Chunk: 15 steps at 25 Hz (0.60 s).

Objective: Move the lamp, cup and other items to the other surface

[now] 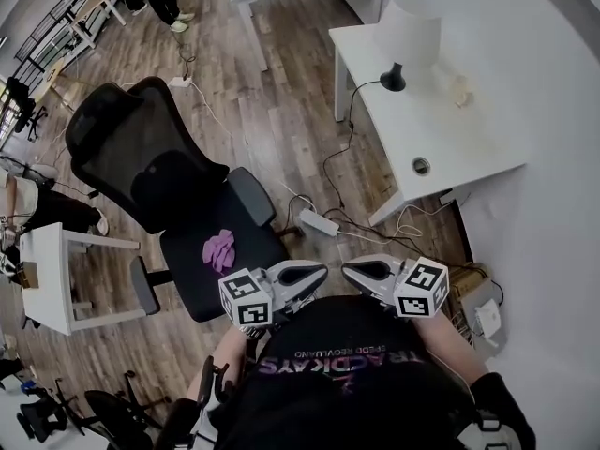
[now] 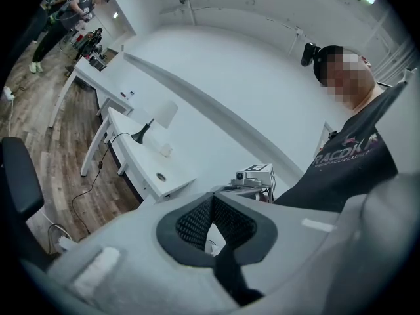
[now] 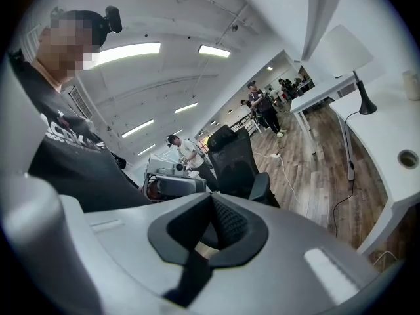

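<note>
Both claws sit close to the person's chest, tips turned toward each other. Left claw (image 2: 211, 197) is pressed together, nothing in it. Right claw (image 3: 211, 197) is pressed together too, empty. White desk (image 1: 469, 148) stands well apart from them. Lamp (image 1: 409, 32) is upright near the desk's far edge, its cord dropping over the left edge. Cup (image 1: 459, 90) is near the lamp, toward the right edge. Black chair (image 1: 141, 157) stands off the left edge, a purple item (image 1: 221, 249) on its seat.
</note>
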### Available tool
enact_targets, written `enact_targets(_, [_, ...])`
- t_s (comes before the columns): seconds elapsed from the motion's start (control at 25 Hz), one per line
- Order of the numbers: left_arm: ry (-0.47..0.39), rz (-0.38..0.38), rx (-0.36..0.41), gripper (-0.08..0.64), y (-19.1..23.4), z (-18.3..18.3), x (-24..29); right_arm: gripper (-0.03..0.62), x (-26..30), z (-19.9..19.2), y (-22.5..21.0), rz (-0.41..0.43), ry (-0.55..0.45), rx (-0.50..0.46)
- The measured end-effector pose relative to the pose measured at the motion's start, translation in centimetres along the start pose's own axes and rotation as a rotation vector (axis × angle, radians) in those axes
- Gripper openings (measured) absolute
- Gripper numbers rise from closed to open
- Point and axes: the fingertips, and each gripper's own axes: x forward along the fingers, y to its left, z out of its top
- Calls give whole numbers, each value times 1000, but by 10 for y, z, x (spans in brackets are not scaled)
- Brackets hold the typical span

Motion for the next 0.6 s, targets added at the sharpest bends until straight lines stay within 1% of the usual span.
enact_targets(0.16, [20,9,-10,-3,-1,-1,-12,5,8,-3,6,-7,-16,19])
enact_targets(0.36, [24,-9,-44,-3,2,-8,-30,5,18,-13,15,-27,-62,73])
enact_targets(0.44, [45,-9,-57,-3,4,-16,-33,5,14,-20,15,-58,-96,108])
enact_targets(0.6, [85,-49,-69,-3,2,-27,-31,5,-4,-32,13,-146,-173,170])
